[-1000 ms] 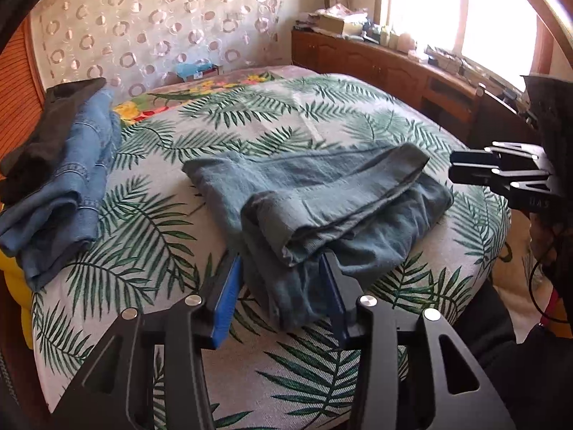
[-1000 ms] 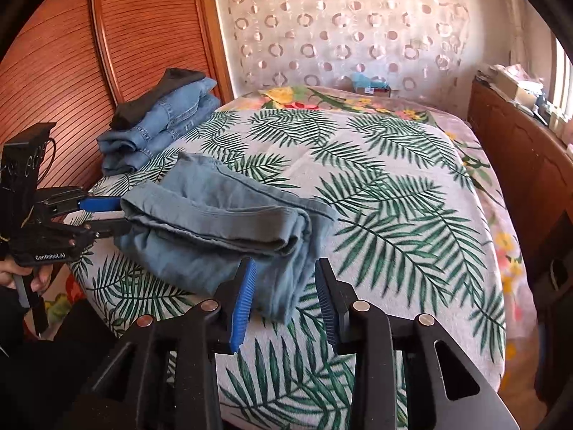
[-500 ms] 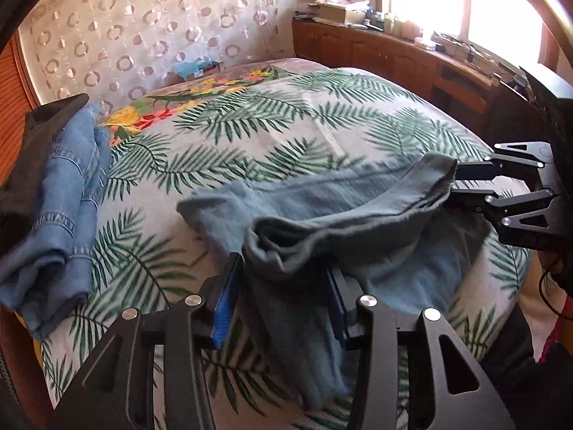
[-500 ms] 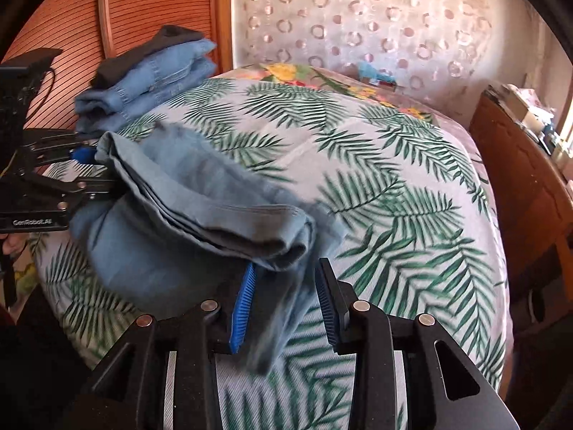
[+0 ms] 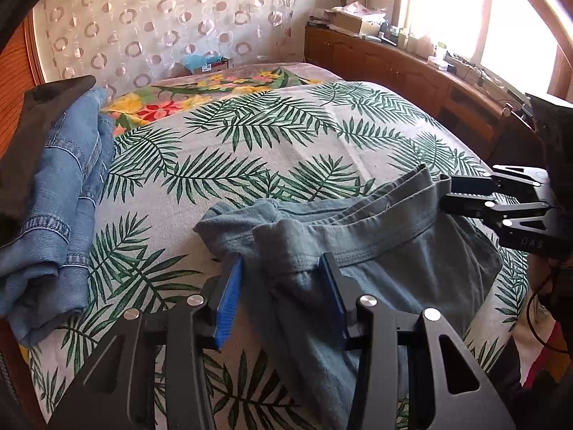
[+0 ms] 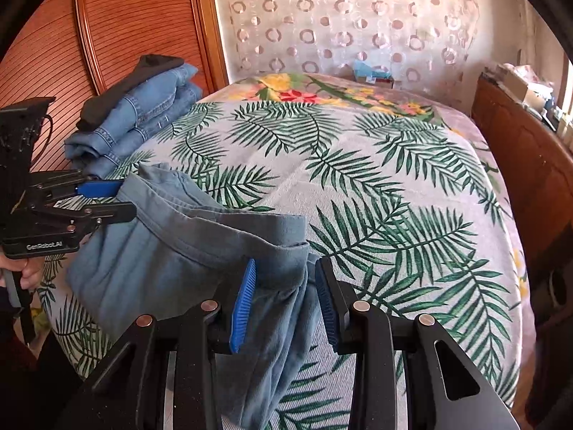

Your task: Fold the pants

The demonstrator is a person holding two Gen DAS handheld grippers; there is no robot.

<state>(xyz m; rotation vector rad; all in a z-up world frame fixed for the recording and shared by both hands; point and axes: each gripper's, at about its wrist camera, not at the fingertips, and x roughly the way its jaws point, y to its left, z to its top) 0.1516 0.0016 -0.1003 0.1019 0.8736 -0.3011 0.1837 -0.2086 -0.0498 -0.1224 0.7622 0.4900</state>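
Right now both tongs are clenched on the pants. Left tongs (image 5: 281,279): blue-padded jaws pinch a bunched corner of the grey-blue pants (image 5: 386,251), cloth gathered thick between the pads, rest of the fabric hanging below the jaws. Right tongs (image 6: 286,294): same grip on the opposite corner, a fold of cloth squeezed between the pads and a tail of fabric drooping beneath.

Between the two grips the pants stretch as a folded bundle, with seamed edges running along the upper side. They sit at the near edge of the bed (image 6: 376,165), lower portion draping over that edge. From the left wrist view, the right tongs (image 5: 447,197) show at the right end of the bundle, black jaws closed on the cloth. From the right wrist view, the left tongs (image 6: 118,200) show at the left end, one blue pad visible against the fabric; a hand (image 6: 27,272) grips the handle beneath.

Bed cover: grey with green palm fronds, a floral patch at the far end. Far left on the bed, well apart from the pants, a stack of folded jeans (image 6: 143,114) with a dark garment (image 6: 118,89) on top. Wooden slatted panel (image 6: 53,36) behind the stack. Circle-patterned curtain (image 5: 161,21) at the far wall. Wooden cabinet (image 5: 412,71) along the right, cluttered on top, under a bright window (image 5: 465,7).
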